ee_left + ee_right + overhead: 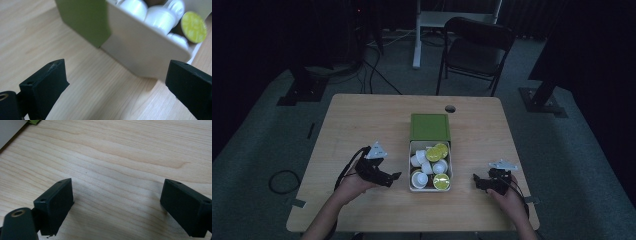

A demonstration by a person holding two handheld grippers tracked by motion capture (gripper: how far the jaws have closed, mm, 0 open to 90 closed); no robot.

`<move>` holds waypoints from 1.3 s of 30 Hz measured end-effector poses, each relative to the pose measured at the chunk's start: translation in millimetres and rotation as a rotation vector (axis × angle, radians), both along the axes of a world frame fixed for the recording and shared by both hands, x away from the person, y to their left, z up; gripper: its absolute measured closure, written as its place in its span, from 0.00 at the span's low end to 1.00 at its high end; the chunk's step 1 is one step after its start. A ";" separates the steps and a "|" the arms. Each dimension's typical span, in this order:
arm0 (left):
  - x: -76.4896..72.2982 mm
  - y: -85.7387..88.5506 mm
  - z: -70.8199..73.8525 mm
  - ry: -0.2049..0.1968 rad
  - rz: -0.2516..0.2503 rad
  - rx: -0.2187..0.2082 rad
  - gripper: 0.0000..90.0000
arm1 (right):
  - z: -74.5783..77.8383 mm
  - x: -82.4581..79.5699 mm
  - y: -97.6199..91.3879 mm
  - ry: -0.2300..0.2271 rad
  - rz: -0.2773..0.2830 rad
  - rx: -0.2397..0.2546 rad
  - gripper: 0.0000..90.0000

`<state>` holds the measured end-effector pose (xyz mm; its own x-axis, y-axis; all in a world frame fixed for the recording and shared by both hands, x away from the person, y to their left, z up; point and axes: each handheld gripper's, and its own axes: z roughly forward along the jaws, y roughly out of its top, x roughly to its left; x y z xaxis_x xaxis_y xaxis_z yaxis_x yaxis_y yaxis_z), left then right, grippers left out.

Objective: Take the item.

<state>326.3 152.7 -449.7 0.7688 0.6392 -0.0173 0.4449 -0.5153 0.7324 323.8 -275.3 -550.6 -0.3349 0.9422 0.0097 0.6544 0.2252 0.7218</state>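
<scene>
So the left gripper (393,176) sits at about 9 o'clock from the white rectangular cardboard box (411,170), jaws spread wide with nothing between them, pointed at the box's near side wall. That box is mid-table, with its green cardboard lid (429,127) sitting at 12 o'clock, touching it. It's packed with small plastic coffee capsules (430,167); I count roughly four white-topped ones and three with yellow-green foil tops, though the dim light makes the pile hard to separate. My guess is the step here is going in for a capsule, so I'd lift the jaws over the wall first and come down on a single pod near the edge, not wedge between two. Over at 3 o'clock, the right gripper (475,180) rests on the light wooden table (357,120), also fully parted and empty.
</scene>
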 end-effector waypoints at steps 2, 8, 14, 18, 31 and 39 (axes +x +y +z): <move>1.4 -6.0 4.4 -0.007 -0.017 -0.005 0.04 | 0.0 0.0 0.0 0.000 0.000 0.000 0.12; 3.6 -20.2 11.8 -0.017 -0.060 -0.011 0.04 | 0.0 0.0 0.0 0.000 0.000 0.000 0.12; 6.7 -33.4 20.0 -0.033 -0.093 -0.016 0.04 | 0.0 0.0 0.1 0.000 -0.001 0.001 0.12; 9.0 -45.1 21.7 -0.045 -0.117 -0.005 0.04 | 0.0 0.0 -0.1 -0.001 0.000 0.000 0.12; 21.2 -76.7 19.4 -0.029 -0.166 0.020 0.06 | 0.0 0.1 0.0 -0.001 0.000 0.000 0.12; 31.5 -92.0 18.9 -0.013 -0.163 0.028 0.06 | 0.0 0.0 -0.1 0.000 0.001 0.000 0.12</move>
<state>357.9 60.7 -430.8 0.8624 0.5062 0.0096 0.3445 -0.6005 0.7216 323.9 -275.4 -550.6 -0.3355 0.9420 0.0096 0.6539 0.2255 0.7221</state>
